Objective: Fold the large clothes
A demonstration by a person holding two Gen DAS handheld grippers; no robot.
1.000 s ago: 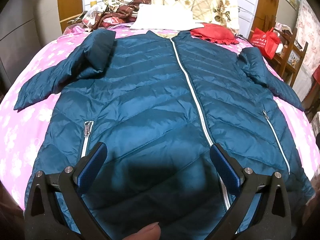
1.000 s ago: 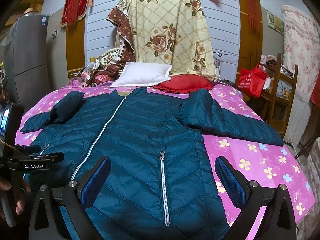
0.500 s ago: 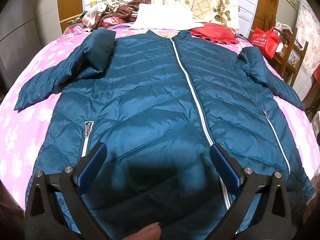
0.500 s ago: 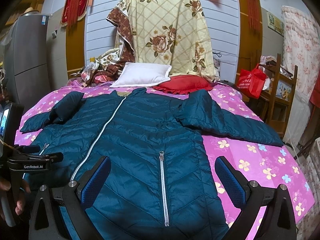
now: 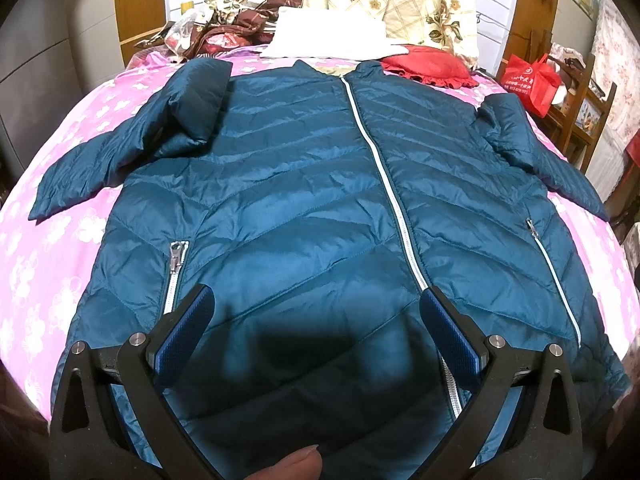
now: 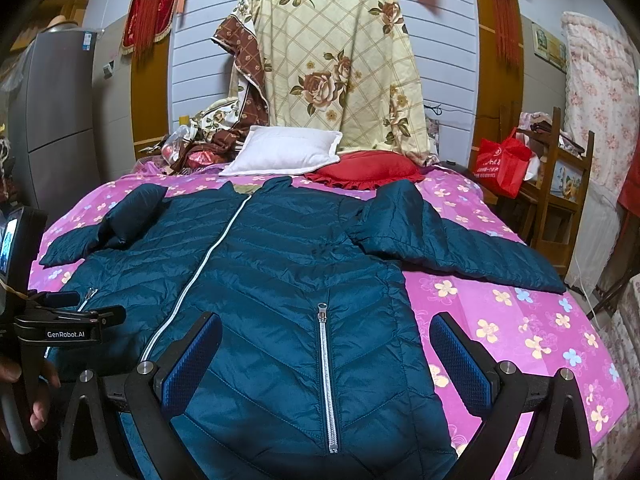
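Lying zipped and face-up on the pink bedspread (image 6: 500,320), the teal jacket (image 5: 304,200) is flattened for folding; left gripper (image 5: 316,320) and right gripper (image 6: 324,344) hover spread, empty, over the jacket's hem.

Teal quilted down jacket (image 5: 304,208) lying face-up and spread flat on the bed, collar at the far end, hem at the near end. White front zipper (image 5: 384,176) closed, running from collar to hem. Two zipped pockets sitting on the lower front: left pocket (image 5: 175,276), right pocket (image 6: 325,376). Left sleeve (image 5: 132,152) bending back on itself near the shoulder, cuff pointing left. Right sleeve (image 6: 452,244) extending straight out to the right.
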